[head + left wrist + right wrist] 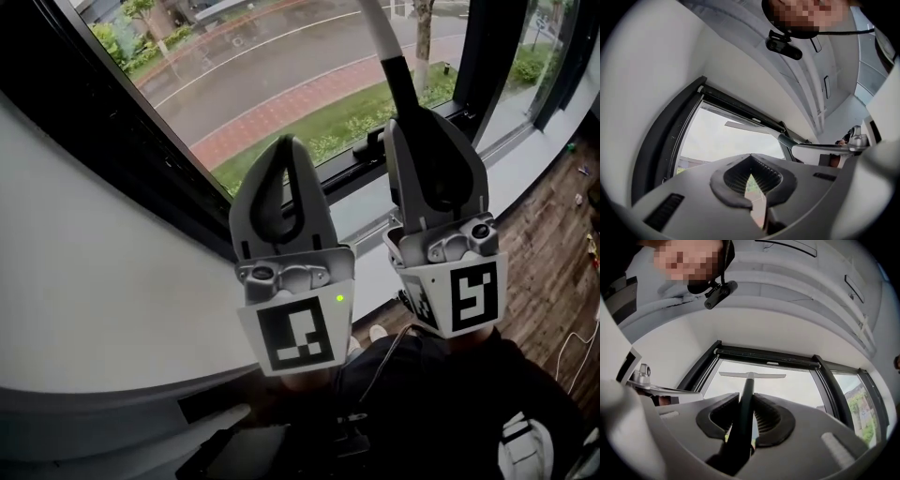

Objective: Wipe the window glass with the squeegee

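Observation:
In the head view my right gripper (pixel 405 131) is shut on the dark handle of the squeegee (pixel 401 80), whose shaft turns white and runs up out of the top edge. The right gripper view shows the handle (pixel 746 399) clamped between the ribbed pads and the pale blade (pixel 752 375) lying level high on the window glass (pixel 797 390). My left gripper (pixel 286 148) hangs beside it, shut, with nothing in it. From the left gripper view the blade (pixel 750 125) shows against the glass (pixel 717 140), beyond the meeting tips of that gripper (pixel 751 158).
A dark window frame (pixel 112 141) runs diagonally below the glass, with a white wall (pixel 84 281) under it. A wooden floor (pixel 553 234) with a white cable lies at the right. A second pane (pixel 855 399) adjoins on the right, past a dark mullion.

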A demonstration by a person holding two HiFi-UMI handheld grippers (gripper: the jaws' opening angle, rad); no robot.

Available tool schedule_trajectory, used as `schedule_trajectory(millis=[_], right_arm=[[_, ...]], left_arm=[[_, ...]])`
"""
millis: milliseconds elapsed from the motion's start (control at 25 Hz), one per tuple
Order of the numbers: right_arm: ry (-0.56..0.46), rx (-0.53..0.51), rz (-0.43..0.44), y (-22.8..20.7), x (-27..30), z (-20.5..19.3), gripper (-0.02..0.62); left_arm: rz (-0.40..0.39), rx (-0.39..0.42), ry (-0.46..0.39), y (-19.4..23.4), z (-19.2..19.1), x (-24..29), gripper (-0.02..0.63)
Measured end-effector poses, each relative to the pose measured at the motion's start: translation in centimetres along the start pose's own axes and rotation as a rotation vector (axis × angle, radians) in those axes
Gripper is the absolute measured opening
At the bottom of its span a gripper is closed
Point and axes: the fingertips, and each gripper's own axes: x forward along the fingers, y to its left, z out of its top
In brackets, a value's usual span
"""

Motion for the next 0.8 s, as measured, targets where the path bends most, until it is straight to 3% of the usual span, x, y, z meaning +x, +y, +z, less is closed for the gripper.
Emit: schedule_trajectory(millis=[800], right_arm=[[-0.001,-0.015,0.018,0.9,0.7,-0.7,0.095]], left_arm=[[0.039,0.032,-0.066,1.0,0.5,-0.4,0.0]])
